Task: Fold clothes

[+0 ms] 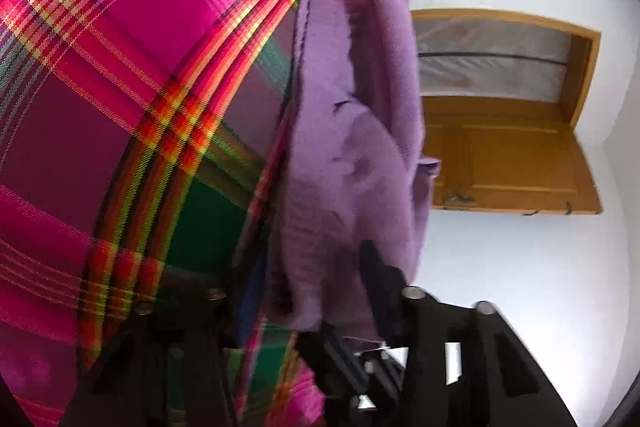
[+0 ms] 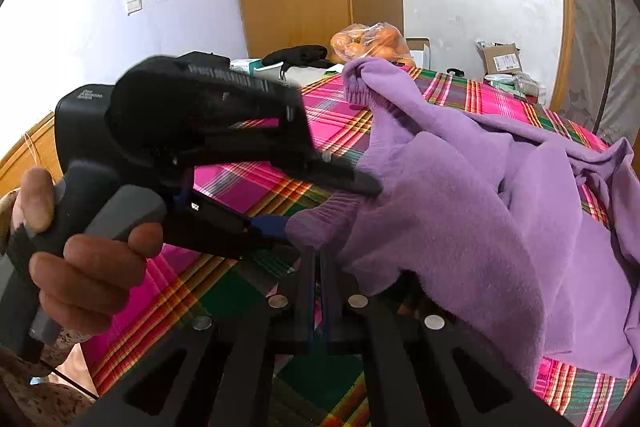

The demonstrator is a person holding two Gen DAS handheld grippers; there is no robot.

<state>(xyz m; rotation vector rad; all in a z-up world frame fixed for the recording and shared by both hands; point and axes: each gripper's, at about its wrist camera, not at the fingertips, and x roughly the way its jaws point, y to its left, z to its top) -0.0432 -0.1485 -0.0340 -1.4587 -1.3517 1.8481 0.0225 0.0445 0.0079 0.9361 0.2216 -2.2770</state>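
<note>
One purple garment [image 2: 460,195] lies half-lifted over the plaid cloth [image 2: 256,183], and two grippers work its near edge: the left gripper [image 2: 320,203] has its jaws closing around a bunched cuff, though whether the pads already press on it I cannot tell, while the right gripper [image 2: 318,291] sits clenched, seemingly with nothing between its fingers. If the left grip catches only a thin lip of fabric, the cuff may slip out as it lifts — and the soft knit could sag and spoil the fold line.
</note>
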